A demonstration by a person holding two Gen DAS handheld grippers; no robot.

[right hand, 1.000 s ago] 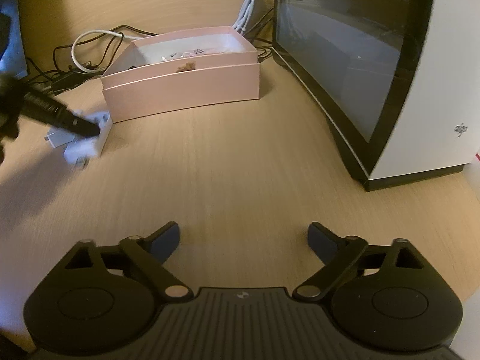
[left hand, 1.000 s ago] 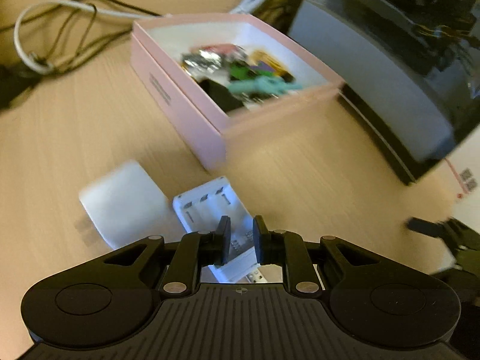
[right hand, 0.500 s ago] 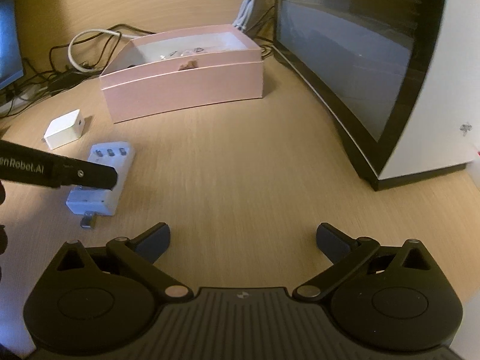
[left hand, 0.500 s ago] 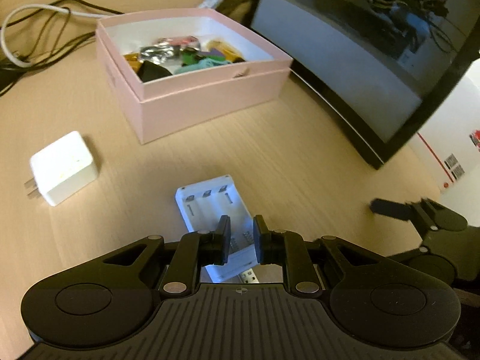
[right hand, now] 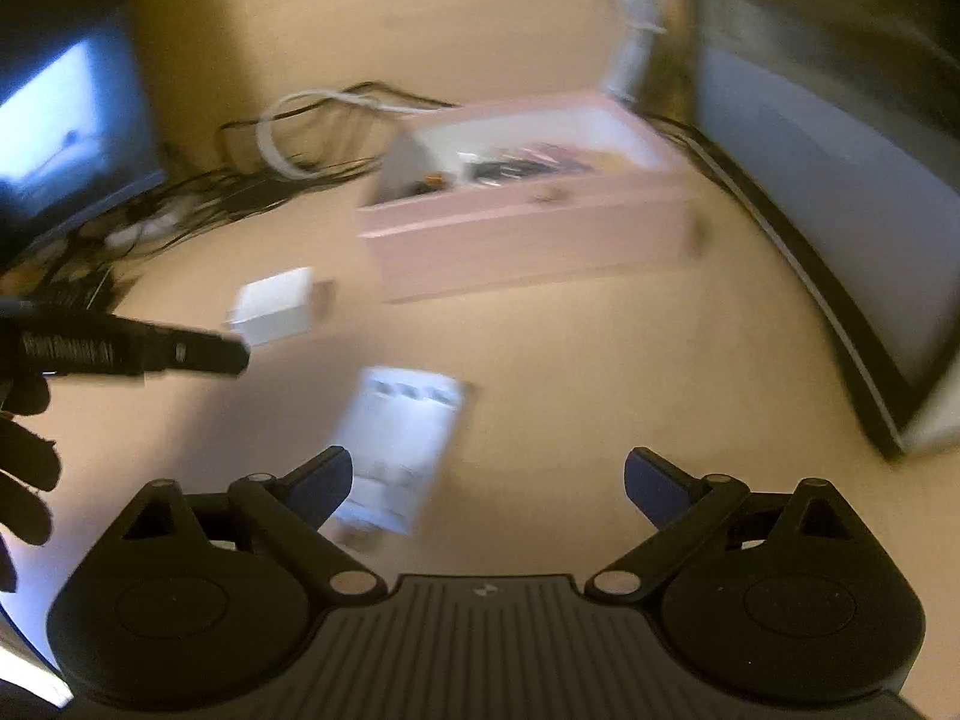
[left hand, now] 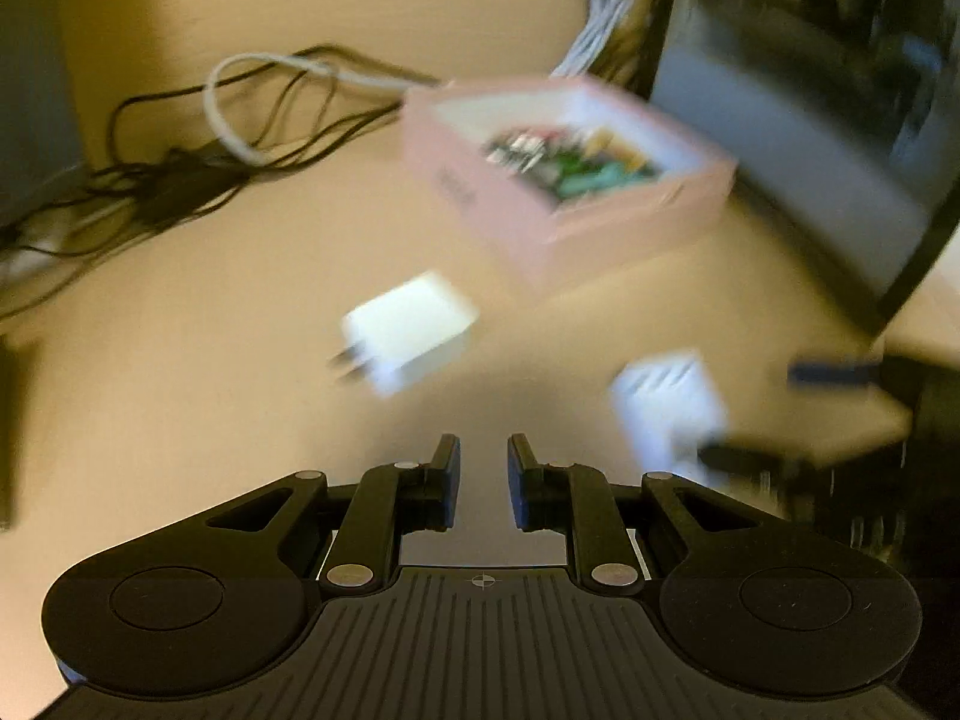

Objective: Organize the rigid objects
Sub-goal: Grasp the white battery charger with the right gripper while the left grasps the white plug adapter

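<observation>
Both views are motion-blurred. A white battery charger (right hand: 399, 444) lies flat on the wooden desk, just ahead of my right gripper (right hand: 486, 480), which is wide open and empty; the charger is near its left finger. It shows at the right of the left wrist view (left hand: 666, 402). My left gripper (left hand: 483, 474) holds nothing, with a narrow gap between its jaws, and points toward a white plug adapter (left hand: 408, 333), also seen in the right view (right hand: 276, 306). A pink open box (left hand: 570, 180) with small colourful items stands behind (right hand: 528, 228).
A large dark monitor (right hand: 840, 180) stands at the right. Tangled black and white cables (left hand: 210, 144) lie at the back left. A second screen (right hand: 66, 120) glows at the far left. The left gripper's arm (right hand: 120, 351) crosses the right view.
My left gripper has let go of the battery charger, which now lies on the desk, and has swung left toward the plug adapter. My right gripper has moved left toward the charger.
</observation>
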